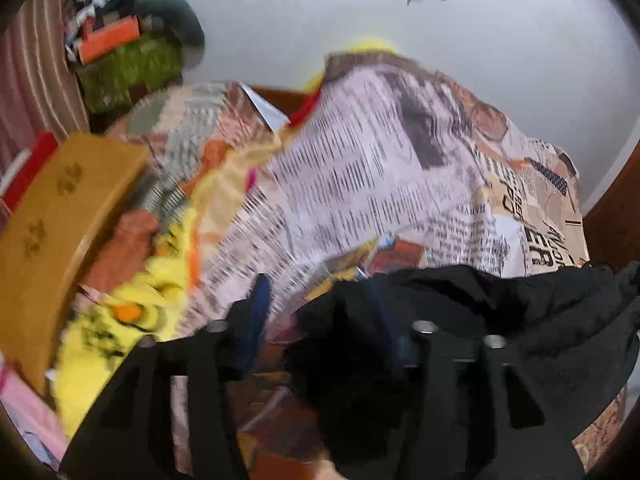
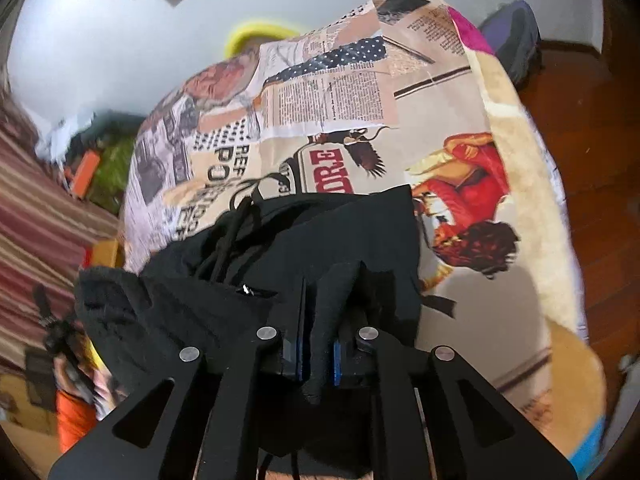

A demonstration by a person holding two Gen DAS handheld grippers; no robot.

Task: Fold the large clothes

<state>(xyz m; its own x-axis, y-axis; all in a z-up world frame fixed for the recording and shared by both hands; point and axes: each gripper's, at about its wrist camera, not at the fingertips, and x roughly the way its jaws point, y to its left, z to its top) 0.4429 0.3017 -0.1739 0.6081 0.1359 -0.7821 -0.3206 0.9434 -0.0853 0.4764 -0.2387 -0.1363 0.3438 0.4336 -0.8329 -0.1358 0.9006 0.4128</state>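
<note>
A black garment [image 2: 288,248] with drawstrings lies bunched on a bed covered by a newspaper-print sheet [image 2: 328,100]. My right gripper [image 2: 318,344] is shut on a fold of the black garment, which sticks up between its blue pads. In the left wrist view the same black garment [image 1: 500,320] drapes over the right finger of my left gripper [image 1: 320,320]. Its left blue pad [image 1: 256,320] stands apart from the cloth, so the jaws look open. The view is blurred.
The newspaper-print sheet [image 1: 380,168] covers the bed. Yellow clothes [image 1: 132,304] and a mustard box [image 1: 60,220] lie at the left. A cluttered pile [image 1: 128,48] sits by a striped curtain [image 2: 36,200]. A wooden floor [image 2: 580,120] is at the right.
</note>
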